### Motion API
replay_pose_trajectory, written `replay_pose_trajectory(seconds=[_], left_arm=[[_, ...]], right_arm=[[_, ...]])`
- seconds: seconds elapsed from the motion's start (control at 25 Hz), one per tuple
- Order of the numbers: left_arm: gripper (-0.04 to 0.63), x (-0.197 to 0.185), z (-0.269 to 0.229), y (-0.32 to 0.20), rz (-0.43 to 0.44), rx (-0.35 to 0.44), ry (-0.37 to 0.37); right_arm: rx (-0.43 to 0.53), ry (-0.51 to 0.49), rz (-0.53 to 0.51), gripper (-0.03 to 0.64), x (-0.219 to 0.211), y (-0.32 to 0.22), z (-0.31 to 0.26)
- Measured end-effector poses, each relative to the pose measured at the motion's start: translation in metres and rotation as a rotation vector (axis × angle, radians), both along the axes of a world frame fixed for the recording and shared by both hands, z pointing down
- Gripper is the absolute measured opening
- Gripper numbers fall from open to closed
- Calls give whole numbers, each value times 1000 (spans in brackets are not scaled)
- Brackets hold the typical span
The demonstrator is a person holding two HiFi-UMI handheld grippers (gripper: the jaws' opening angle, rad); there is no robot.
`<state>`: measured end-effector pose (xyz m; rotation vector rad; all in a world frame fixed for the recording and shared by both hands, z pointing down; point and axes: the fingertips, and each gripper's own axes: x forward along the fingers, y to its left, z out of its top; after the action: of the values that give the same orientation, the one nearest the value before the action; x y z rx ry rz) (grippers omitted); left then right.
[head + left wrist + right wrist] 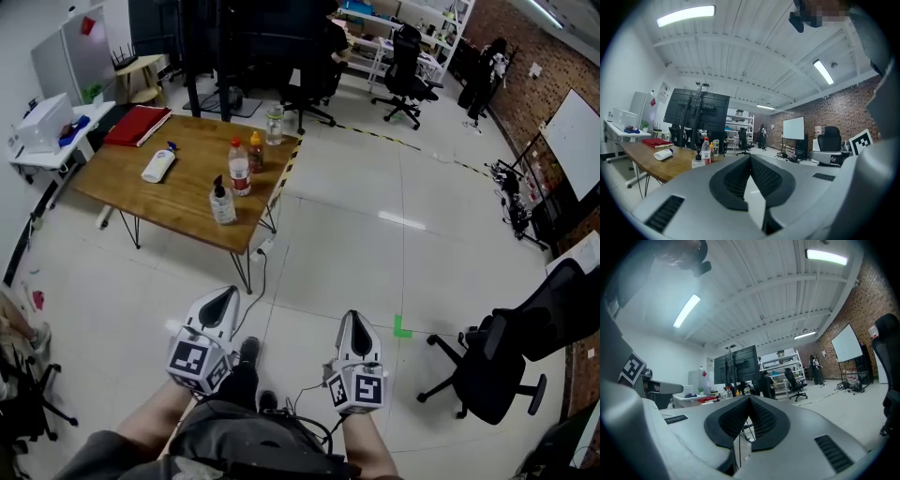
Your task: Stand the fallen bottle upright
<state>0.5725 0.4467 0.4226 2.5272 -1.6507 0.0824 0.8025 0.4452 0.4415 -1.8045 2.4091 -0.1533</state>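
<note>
The fallen bottle (158, 166), white with a blue cap, lies on its side on the wooden table (178, 202) at the upper left; it also shows in the left gripper view as the fallen bottle (663, 153). Near it stand a red-labelled bottle (240, 168), a small orange bottle (255, 152), a pump bottle (222, 202) and a clear jar (274, 124). My left gripper (225, 294) and right gripper (352, 318) hang low over the floor, well short of the table. Both point toward it, with jaws shut and nothing between them.
A red folder (138, 126) lies at the table's far end. A white desk with a printer (42, 122) stands at the left. A black office chair (497, 361) is at the right. A green tape mark (401, 327) and a cable (261, 281) lie on the floor.
</note>
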Motion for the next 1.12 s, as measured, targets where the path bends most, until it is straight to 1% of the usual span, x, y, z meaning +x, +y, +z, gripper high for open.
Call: replay_pose_trajectory(seconds=[0.16, 0.24, 0.32, 0.44, 0.64, 0.84, 1.0, 1.12], left_arm=[[29, -8, 6, -37, 27, 2, 11], [29, -10, 9, -64, 48, 0, 22], [29, -13, 7, -94, 70, 15, 21], [29, -19, 4, -144, 92, 31, 21], [29, -29, 7, -227, 145, 19, 34], [29, -50, 3, -302, 175, 12, 64], [29, -59, -6, -345, 193, 23, 70], [29, -62, -11, -363, 201, 23, 67]], right_arm=[[9, 9, 21, 26, -10, -28, 1], [8, 10, 42, 26, -14, -48, 0], [11, 18, 55, 26, -20, -74, -2], [10, 41, 68, 26, -34, -119, -5], [16, 59, 69, 26, -67, -203, -13], [46, 49, 93, 26, -97, -281, -27], [81, 26, 138, 26, -103, -320, -45], [80, 4, 157, 26, -105, -337, -48]])
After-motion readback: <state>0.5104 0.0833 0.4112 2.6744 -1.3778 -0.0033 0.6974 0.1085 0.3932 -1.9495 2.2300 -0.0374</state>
